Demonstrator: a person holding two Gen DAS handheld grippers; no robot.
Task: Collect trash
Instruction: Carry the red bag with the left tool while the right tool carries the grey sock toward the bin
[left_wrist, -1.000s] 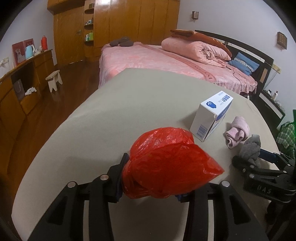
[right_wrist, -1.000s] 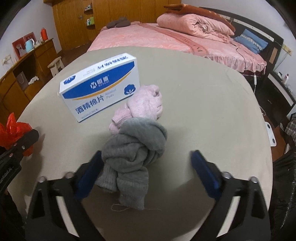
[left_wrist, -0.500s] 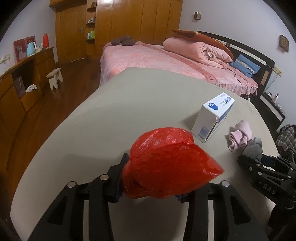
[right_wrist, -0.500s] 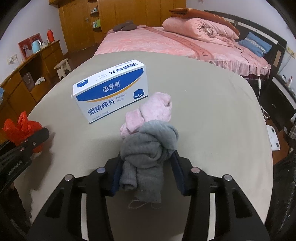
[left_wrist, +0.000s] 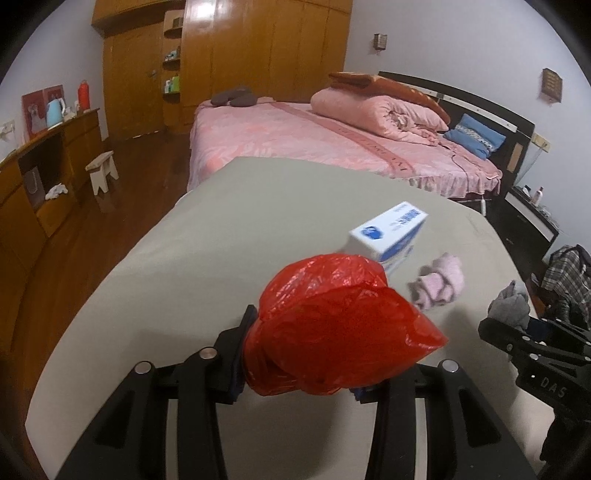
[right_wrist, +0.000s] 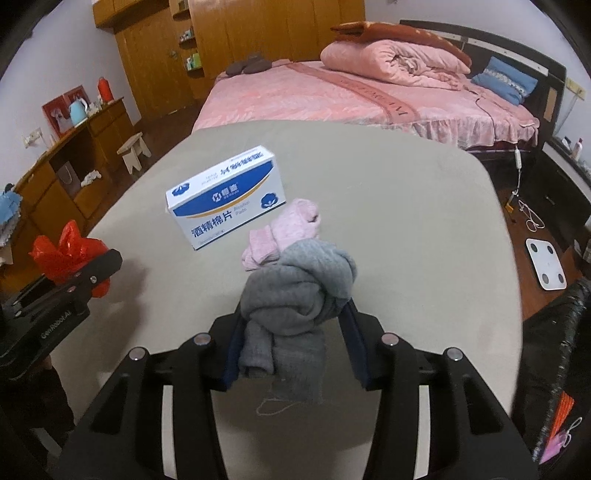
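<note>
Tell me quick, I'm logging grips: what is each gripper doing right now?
Left gripper: closed on the red bag.
Right gripper: jaws just closed, holding the grey sock.

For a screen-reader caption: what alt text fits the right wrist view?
The right gripper is shut on a knotted grey sock above a beige table. Behind it lie a pink sock and a blue-and-white box; a red bag shows at left.

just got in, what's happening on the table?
A person is clearing it with two handheld grippers. The left gripper is shut on a red plastic bag. The right gripper has just closed its jaws on a grey sock bundle. A pink sock bundle and a white-and-blue box remain on the table.
</note>
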